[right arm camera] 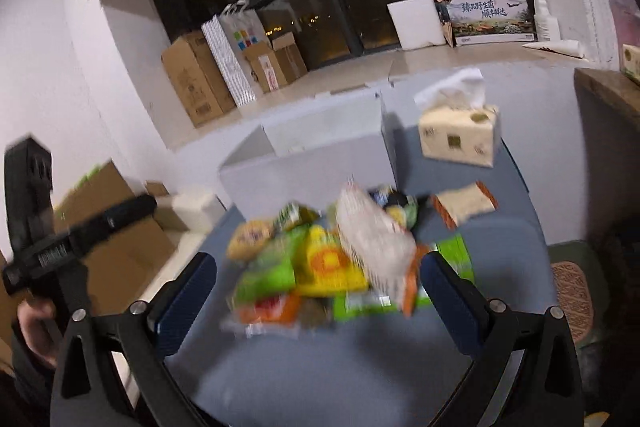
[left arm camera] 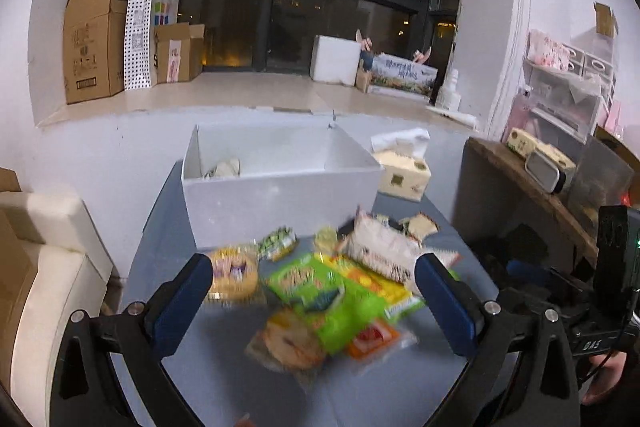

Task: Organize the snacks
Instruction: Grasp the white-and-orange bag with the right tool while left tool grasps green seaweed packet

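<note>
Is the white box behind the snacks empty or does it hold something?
Nearly empty: the white box holds one pale item.

Snack pile [right arm camera: 320, 263] smeared by motion blur — wrapper print unreadable in both views. White box [left arm camera: 280, 195]: front wall hides most of its contents; one pale item [left arm camera: 226, 167] inside — unidentifiable. Tabletop [left arm camera: 248, 383] cut off at lower edge.

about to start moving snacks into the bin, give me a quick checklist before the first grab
1. Left gripper open, holding nothing: ok.
2. Right gripper open, holding nothing: ok.
3. White bin open-topped, behind the pile: ok.
4. Room in the bin: ok, only a pale item in one corner.
5. Snack pile separable: not ok, packets overlap.
6. Tissue box clear of the pile: ok.
</note>
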A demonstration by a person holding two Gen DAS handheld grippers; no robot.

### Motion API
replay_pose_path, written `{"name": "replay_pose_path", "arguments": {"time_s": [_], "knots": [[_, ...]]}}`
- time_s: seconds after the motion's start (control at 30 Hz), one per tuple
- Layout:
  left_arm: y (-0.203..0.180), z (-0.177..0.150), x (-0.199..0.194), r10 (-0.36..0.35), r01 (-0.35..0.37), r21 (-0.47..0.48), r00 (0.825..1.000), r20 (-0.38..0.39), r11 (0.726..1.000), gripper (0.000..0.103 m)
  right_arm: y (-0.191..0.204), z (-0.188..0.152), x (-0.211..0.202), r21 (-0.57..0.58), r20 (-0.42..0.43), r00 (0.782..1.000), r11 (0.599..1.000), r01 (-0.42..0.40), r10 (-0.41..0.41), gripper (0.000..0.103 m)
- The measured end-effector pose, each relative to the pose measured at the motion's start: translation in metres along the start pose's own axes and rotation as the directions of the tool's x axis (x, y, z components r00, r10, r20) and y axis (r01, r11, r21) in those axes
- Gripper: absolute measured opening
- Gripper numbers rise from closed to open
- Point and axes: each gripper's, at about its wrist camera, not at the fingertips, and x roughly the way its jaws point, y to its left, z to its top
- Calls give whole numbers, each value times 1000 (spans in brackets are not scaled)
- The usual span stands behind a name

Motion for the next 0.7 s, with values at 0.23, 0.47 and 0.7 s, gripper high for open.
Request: {"name": "replay_pose_path", "arguments": {"time_s": [0.23, 0.47, 0.7], "knots": [[-11, -27, -13, 44, -43, 47, 999, -24, 998, 103, -15, -9, 17, -38, -45, 996, 996, 77, -79, 103], [-8, -36, -11, 24, -22, 33, 998, -53, 999, 103, -49, 8, 86, 39, -152, 987, 998, 51, -45, 103], [-4, -40, 2, 24, -21, 31, 996, -88, 999, 103, -53, 16, 138, 24, -258, 965, 998, 54, -46, 50]]}}
